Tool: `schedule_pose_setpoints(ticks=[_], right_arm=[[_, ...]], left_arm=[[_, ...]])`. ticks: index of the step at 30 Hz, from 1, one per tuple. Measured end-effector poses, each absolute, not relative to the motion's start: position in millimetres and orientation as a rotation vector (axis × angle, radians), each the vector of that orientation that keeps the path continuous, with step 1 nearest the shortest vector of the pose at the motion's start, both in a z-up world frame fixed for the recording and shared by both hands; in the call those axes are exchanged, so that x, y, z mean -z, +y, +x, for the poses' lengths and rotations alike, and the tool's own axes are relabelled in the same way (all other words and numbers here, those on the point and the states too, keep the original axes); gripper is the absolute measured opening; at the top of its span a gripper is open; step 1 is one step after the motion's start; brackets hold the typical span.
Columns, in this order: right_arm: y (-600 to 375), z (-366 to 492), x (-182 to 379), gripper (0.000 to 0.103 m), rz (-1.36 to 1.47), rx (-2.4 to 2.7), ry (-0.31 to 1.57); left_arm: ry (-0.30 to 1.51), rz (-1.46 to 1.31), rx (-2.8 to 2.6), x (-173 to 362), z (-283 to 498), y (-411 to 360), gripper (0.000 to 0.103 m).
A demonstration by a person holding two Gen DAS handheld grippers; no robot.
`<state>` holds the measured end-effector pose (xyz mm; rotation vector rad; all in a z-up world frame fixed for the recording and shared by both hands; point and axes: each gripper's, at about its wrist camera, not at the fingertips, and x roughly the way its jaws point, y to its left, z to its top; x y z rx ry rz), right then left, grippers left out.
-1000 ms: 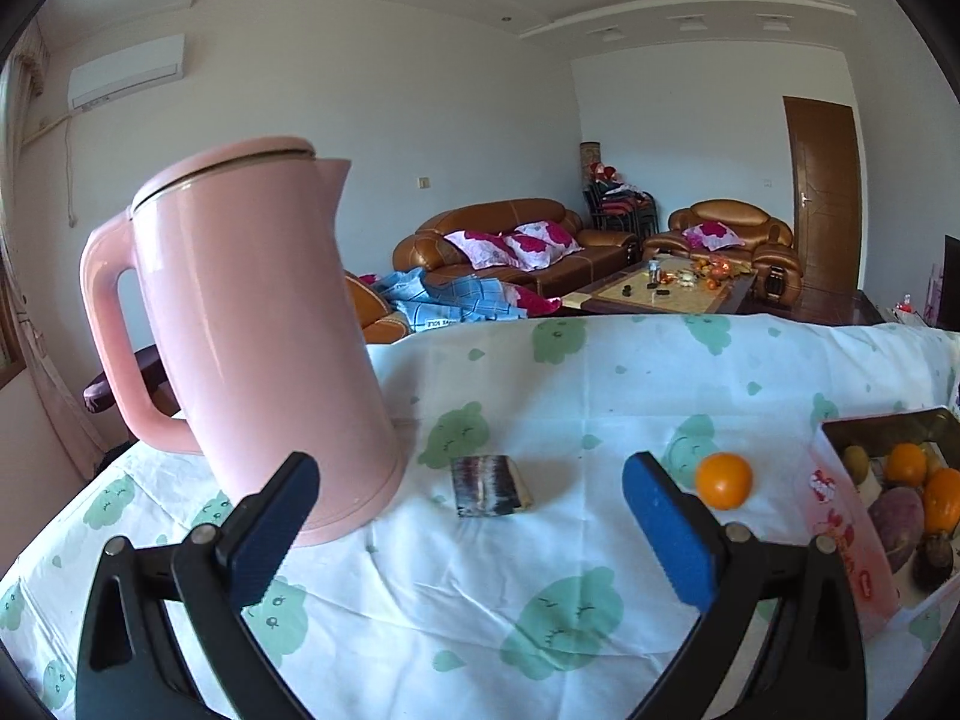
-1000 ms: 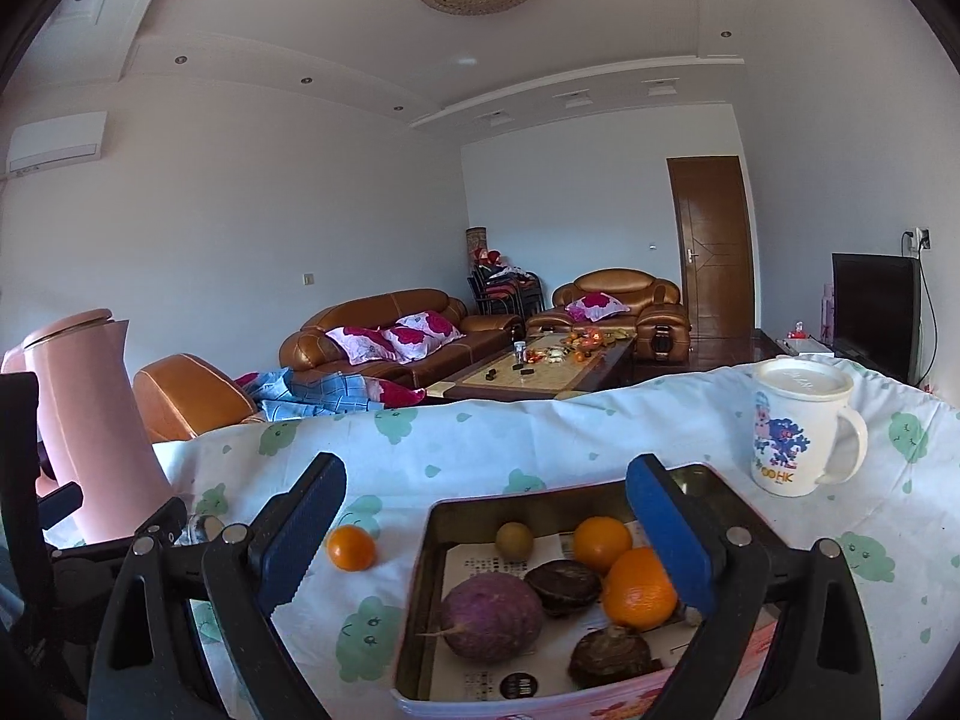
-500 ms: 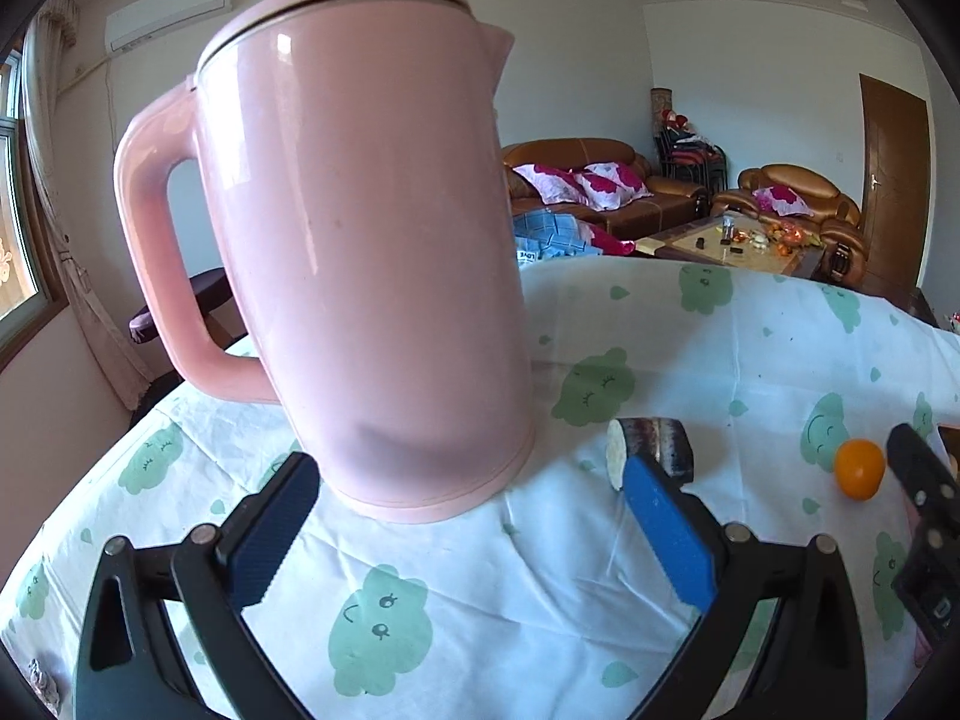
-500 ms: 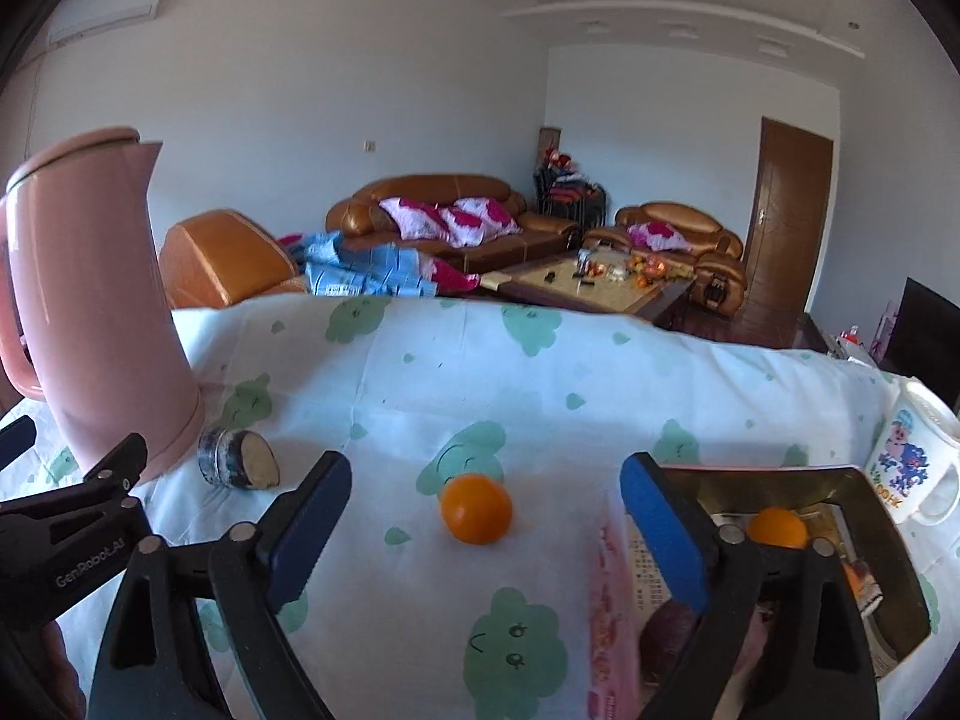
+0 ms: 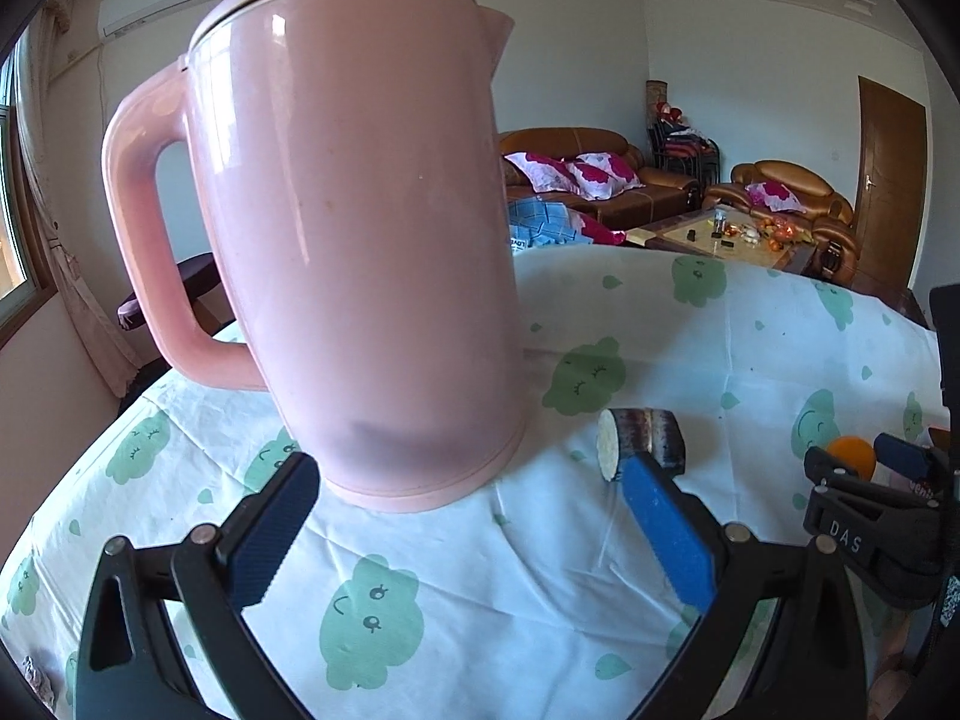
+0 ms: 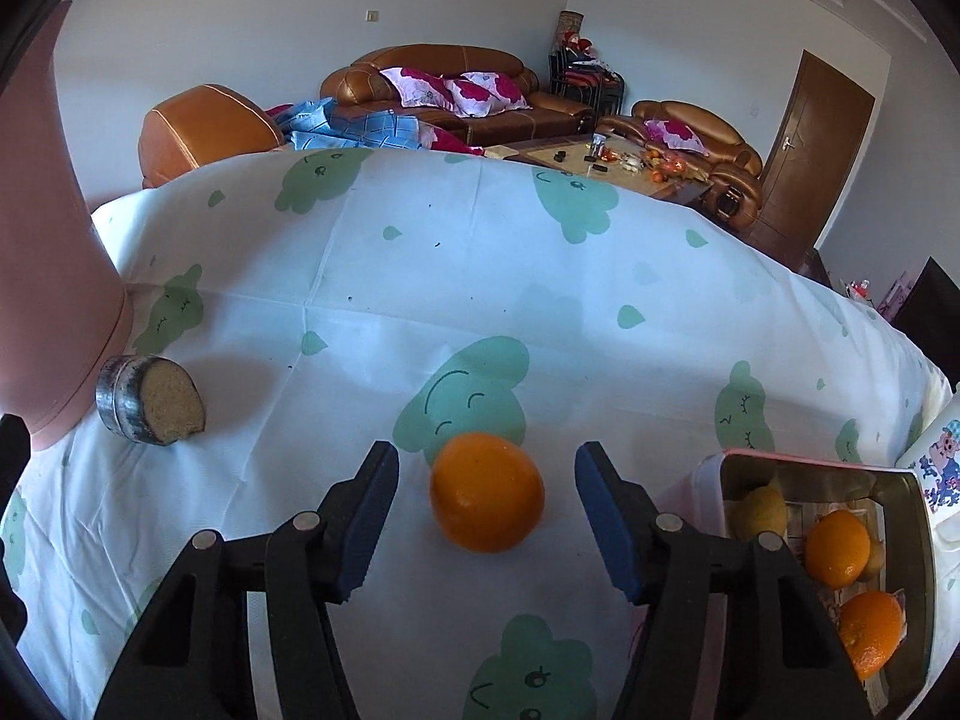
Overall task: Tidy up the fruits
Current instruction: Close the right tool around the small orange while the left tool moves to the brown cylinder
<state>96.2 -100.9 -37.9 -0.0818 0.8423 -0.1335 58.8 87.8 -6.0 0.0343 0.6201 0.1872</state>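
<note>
An orange (image 6: 487,491) lies on the tablecloth between the open fingers of my right gripper (image 6: 486,486), which does not touch it. It also shows small in the left wrist view (image 5: 852,455). A metal tray (image 6: 900,492) at the right holds two oranges (image 6: 837,547) and a yellowish fruit (image 6: 759,510). A short cut piece of dark-skinned cane (image 6: 150,408) lies beside the pink kettle (image 5: 360,240); it also shows in the left wrist view (image 5: 642,441). My left gripper (image 5: 468,516) is open and empty, just before the kettle's base.
A white cartoon mug (image 6: 936,462) stands behind the tray at the right edge. The table has a white cloth with green faces (image 6: 480,300). The right gripper's body (image 5: 870,534) shows at the right of the left wrist view. Sofas stand beyond the table.
My right gripper has moved down and forward so the orange now sits between its fingers, which have narrowed. My left gripper has come closer to the kettle and cane piece.
</note>
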Motion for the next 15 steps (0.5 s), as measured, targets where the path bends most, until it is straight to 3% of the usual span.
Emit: schedule_pose_setpoints(ticks=[3,5,9,12,15], right_arm=[[-95.8,96.2,39.7,0.057,-0.139,0.128,0.85],[-92.4,98.4,43.2,0.048,-0.153,0.101,0.876],[-102.3,99.9,41.6,0.048,-0.067,0.091,0.894],[-103.7,94.8,40.9,0.037,-0.042,0.058,0.89],[-103.9,82.3,38.0,0.037,0.025,-0.008,0.863]], left_arm=[[0.621,0.031,-0.195,4.8,56.4,90.3,0.103],[0.627,0.026,-0.197,4.9,55.8,91.9,0.103],[0.641,0.015,-0.203,6.8,57.4,94.3,0.103],[0.645,0.009,-0.196,7.3,57.6,94.3,0.103],[0.637,0.014,-0.186,5.8,56.0,93.8,0.103]])
